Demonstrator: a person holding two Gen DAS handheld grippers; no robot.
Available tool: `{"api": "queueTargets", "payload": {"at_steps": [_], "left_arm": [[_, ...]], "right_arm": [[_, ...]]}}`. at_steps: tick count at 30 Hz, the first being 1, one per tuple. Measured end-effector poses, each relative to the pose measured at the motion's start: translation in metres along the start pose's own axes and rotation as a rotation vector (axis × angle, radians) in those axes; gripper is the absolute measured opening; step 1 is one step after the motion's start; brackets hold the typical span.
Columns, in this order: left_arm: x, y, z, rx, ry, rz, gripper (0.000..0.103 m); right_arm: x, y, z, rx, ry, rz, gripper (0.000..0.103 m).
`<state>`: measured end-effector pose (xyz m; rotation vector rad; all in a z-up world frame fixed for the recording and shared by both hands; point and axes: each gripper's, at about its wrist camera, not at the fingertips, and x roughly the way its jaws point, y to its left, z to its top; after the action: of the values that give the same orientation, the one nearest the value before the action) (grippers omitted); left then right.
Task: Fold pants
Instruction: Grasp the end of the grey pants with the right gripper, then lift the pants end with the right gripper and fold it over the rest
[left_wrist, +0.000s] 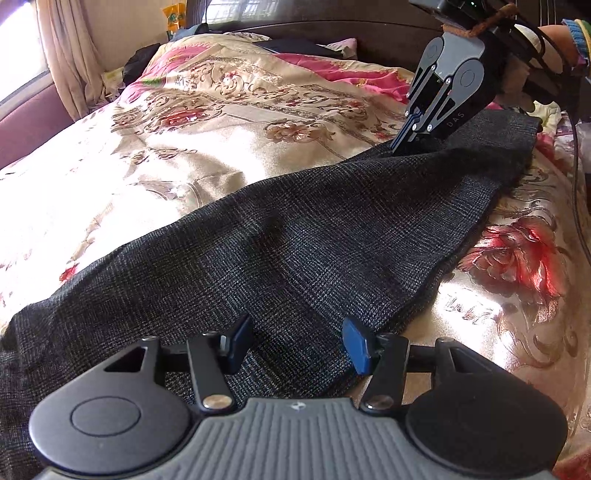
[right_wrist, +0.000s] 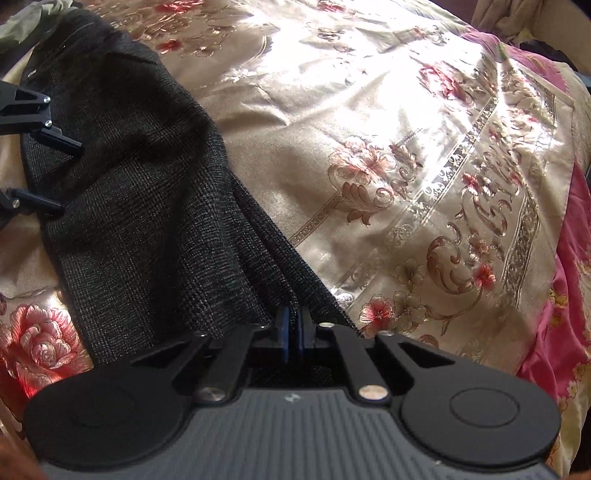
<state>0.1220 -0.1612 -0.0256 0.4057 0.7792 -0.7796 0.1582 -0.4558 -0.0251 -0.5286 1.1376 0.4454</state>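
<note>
pants (left_wrist: 295, 236) pinched by right tongs (right_wrist: 294, 332), "das" printed; left tongs (left_wrist: 297, 341) open.

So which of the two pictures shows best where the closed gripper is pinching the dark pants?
The right wrist view: the right hand-held gripper has its blue pads shut on a bunched edge of the pants. The left wrist view shows it from far off, tips down at the cloth, the pinch itself hidden.
</note>
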Motion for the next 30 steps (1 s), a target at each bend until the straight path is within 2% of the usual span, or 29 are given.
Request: {"api": "queueTargets", "payload": {"at_steps": [4,7,9,12,14,16,19,21,22,24,25,27,29,30], "left_arm": [[0.001,-0.001,0.001,0.008,-0.008,-0.002,0.067],[0.004,-0.003,0.001,0.013,-0.009,-0.002,0.067],[0.003,-0.003,0.000,0.009,-0.012,-0.002,0.068],[0.001,-0.002,-0.002,0.006,-0.018,-0.009,0.068],[0.001,-0.003,-0.003,0.014,-0.021,-0.012,0.068],[0.001,-0.003,-0.003,0.028,-0.022,-0.012,0.068],[0.000,-0.004,-0.003,0.034,-0.018,-0.011,0.068],[0.001,-0.005,-0.004,0.033,-0.017,-0.003,0.069],[0.001,-0.007,-0.004,0.034,-0.016,0.004,0.069],[0.001,-0.009,-0.003,0.040,-0.012,0.016,0.069],[0.001,-0.010,-0.002,0.045,-0.008,0.021,0.069],[0.000,-0.013,-0.001,0.059,-0.002,0.029,0.069],[0.000,-0.014,0.000,0.069,0.002,0.035,0.069],[0.001,-0.015,0.001,0.073,0.005,0.037,0.069]], "right_arm": [[-0.003,-0.015,0.007,0.047,-0.028,-0.079,0.003],[-0.001,-0.021,0.011,0.099,-0.036,-0.082,0.005],[-0.015,-0.021,0.002,0.147,-0.093,-0.139,0.016],[-0.053,-0.033,-0.037,0.390,-0.195,-0.185,0.022],[-0.075,-0.033,-0.072,0.538,-0.222,-0.242,0.026],[-0.094,-0.027,-0.117,0.736,-0.236,-0.238,0.027],[-0.114,-0.008,-0.173,1.006,-0.270,-0.284,0.028],[-0.119,0.004,-0.203,1.165,-0.324,-0.228,0.029],[-0.120,0.010,-0.210,1.204,-0.348,-0.208,0.029],[-0.116,0.019,-0.212,1.203,-0.353,-0.188,0.028],[-0.114,0.022,-0.210,1.195,-0.342,-0.222,0.028],[-0.108,0.020,-0.213,1.214,-0.355,-0.234,0.034],[-0.106,0.011,-0.222,1.309,-0.440,-0.186,0.041],[-0.104,0.006,-0.226,1.355,-0.502,-0.156,0.041]]}}
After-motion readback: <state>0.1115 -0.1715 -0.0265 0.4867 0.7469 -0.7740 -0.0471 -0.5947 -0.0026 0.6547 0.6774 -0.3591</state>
